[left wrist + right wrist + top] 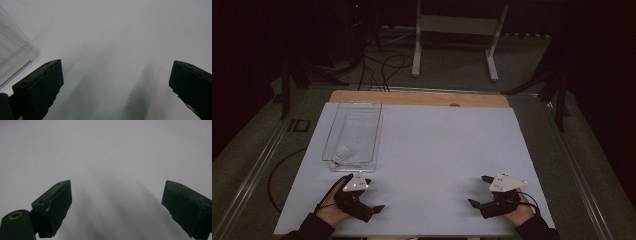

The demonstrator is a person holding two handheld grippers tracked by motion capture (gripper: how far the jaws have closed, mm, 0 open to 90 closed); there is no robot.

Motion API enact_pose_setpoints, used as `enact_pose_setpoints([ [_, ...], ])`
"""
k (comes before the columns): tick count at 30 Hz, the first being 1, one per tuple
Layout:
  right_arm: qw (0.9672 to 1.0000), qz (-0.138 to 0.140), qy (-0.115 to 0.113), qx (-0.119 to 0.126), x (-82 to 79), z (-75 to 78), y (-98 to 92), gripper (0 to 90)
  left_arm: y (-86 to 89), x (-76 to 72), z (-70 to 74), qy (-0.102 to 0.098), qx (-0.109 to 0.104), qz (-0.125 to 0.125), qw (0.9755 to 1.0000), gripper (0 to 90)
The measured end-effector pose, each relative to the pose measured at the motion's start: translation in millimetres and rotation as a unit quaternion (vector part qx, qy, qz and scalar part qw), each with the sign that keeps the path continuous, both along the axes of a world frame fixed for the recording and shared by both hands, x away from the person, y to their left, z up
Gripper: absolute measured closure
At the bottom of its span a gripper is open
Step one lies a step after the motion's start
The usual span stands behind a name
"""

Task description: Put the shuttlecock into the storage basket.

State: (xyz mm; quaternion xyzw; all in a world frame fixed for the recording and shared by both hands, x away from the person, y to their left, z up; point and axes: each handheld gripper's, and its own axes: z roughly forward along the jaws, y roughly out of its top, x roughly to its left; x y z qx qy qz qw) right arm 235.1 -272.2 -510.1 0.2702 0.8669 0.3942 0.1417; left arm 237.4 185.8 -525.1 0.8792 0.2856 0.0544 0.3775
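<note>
High view: both grippers rest low on the white bench [432, 150] — left gripper [373, 194] near the clear tray [376, 131] holding a shuttlecock [341, 154], right gripper [477, 191] well apart — fingers wide open, empty.

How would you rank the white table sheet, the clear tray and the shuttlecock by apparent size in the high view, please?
1. White table sheet, largest.
2. Clear tray, much smaller.
3. Shuttlecock, smallest, lying inside the tray's near end.

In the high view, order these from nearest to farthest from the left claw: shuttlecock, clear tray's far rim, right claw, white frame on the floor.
1. Shuttlecock, in the tray's near end, just ahead of the left claw.
2. Clear tray's far rim, ahead.
3. Right claw, across the table.
4. White frame, beyond the table.
</note>
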Motion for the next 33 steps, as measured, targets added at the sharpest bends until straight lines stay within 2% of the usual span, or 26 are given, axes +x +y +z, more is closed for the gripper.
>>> enact_pose_setpoints([
  [10,1.0,0.002,-0.002,0.002,-0.7,0.1,0.9,9.4,-2.2,-3.0,-4.0,-0.01,-0.015,-0.006,0.9998,0.0],
  [14,1.0,0.004,-0.002,0.003,-1.1,-0.1,1.7,9.4,-1.2,-3.0,-2.5,-0.017,-0.02,0.003,0.9997,0.0],
  [16,1.0,0.005,-0.001,0.002,-1.1,-0.3,1.9,9.4,0.1,-2.2,-0.8,-0.025,-0.025,0.018,0.9992,0.1],
  [18,1.0,0.007,-0.001,0.0,-0.7,-1.4,2.9,9.4,1.2,-1.1,-1.0,-0.024,-0.03,0.029,0.9988,0.1],
  [22,1.0,0.007,0.002,-0.001,-1.1,-2.7,4.3,9.4,1.2,-0.2,-2.5,-0.026,-0.026,0.043,0.9984,0.0],
  [26,1.0,0.007,0.004,0.0,-0.8,-3.1,4.7,9.4,0.9,0.1,-3.2,-0.029,-0.028,0.049,0.998,0.0],
  [33,1.0,0.006,0.004,0.0,-0.7,-3.4,4.9,9.4,0.0,-0.8,-3.8,-0.033,-0.033,0.046,0.9978,0.0],
])
